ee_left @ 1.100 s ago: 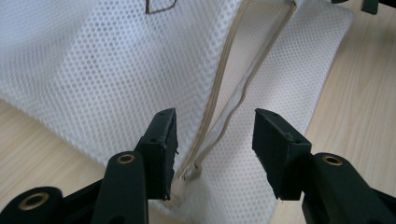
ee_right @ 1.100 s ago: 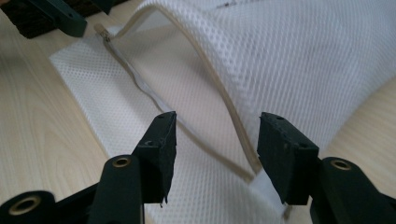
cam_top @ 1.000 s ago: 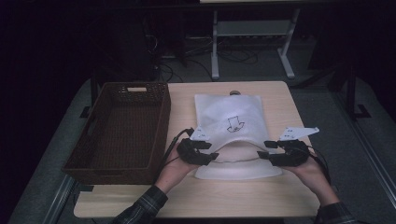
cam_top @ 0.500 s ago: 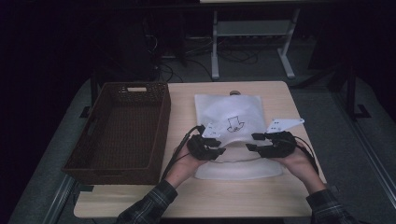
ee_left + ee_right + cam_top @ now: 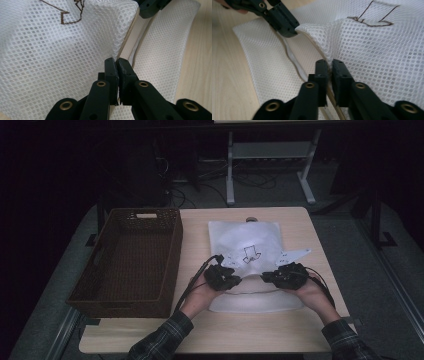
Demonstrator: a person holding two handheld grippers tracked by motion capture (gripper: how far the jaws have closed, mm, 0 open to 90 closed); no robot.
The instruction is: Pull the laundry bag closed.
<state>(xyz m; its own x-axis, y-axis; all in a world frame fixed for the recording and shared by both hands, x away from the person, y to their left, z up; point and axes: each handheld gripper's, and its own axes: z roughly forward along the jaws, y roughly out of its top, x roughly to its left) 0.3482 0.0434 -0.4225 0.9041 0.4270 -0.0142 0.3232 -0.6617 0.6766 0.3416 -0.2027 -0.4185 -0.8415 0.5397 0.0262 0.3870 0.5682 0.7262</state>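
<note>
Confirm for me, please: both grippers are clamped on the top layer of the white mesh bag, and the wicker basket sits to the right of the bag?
Not quite. In the high view the wicker basket sits left of the white mesh bag. Left gripper and right gripper are indeed clamped on its top layer.

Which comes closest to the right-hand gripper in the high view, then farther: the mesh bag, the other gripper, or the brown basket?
1. Mesh bag, pinched in the right gripper.
2. Left gripper, just across the bag's raised edge.
3. Brown basket, at the table's far left.

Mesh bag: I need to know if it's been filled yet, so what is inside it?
Through the raised mouth of the mesh bag, both grippers expose just its bare lower layer. Farther in, the top layer covers whatever may be there.
</note>
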